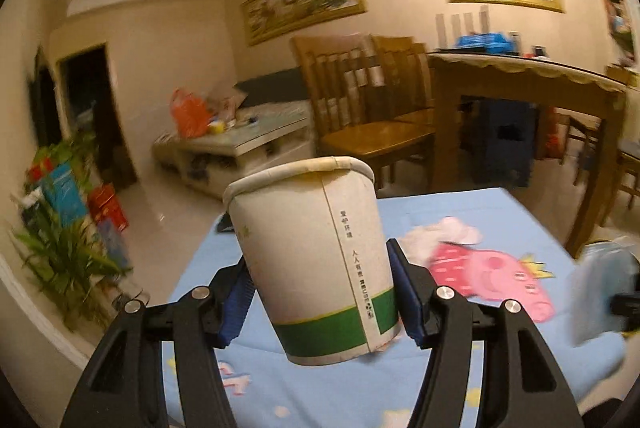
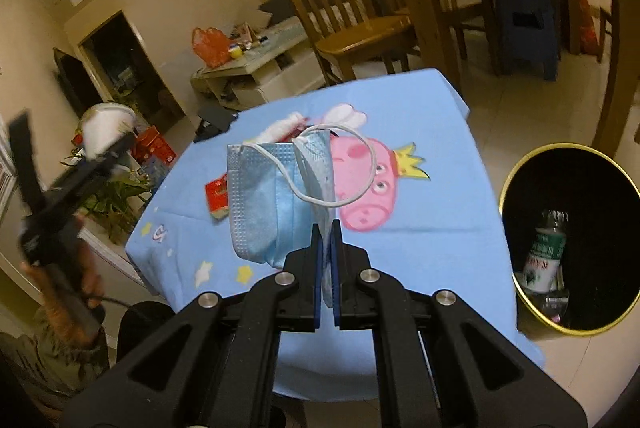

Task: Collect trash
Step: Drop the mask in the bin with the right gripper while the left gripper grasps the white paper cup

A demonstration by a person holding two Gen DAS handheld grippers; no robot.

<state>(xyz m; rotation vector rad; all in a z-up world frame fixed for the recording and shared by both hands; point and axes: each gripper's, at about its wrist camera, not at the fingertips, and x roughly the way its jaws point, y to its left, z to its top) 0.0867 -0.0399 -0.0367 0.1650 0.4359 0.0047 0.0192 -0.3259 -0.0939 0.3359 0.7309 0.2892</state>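
Over blue cloth (image 1: 500, 212), left tool (image 1: 322, 294) clamps "REUSE" cup (image 1: 316, 260) (green band), right tool (image 2: 327, 240) pinches mask (image 2: 268, 200)

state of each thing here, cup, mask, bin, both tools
paper cup: upright, tilted, lifted off the table, clamped low down
left tool: shut on the paper cup
face mask: hanging, pinched by one edge
right tool: shut on the face mask
bin: open, holds a bottle
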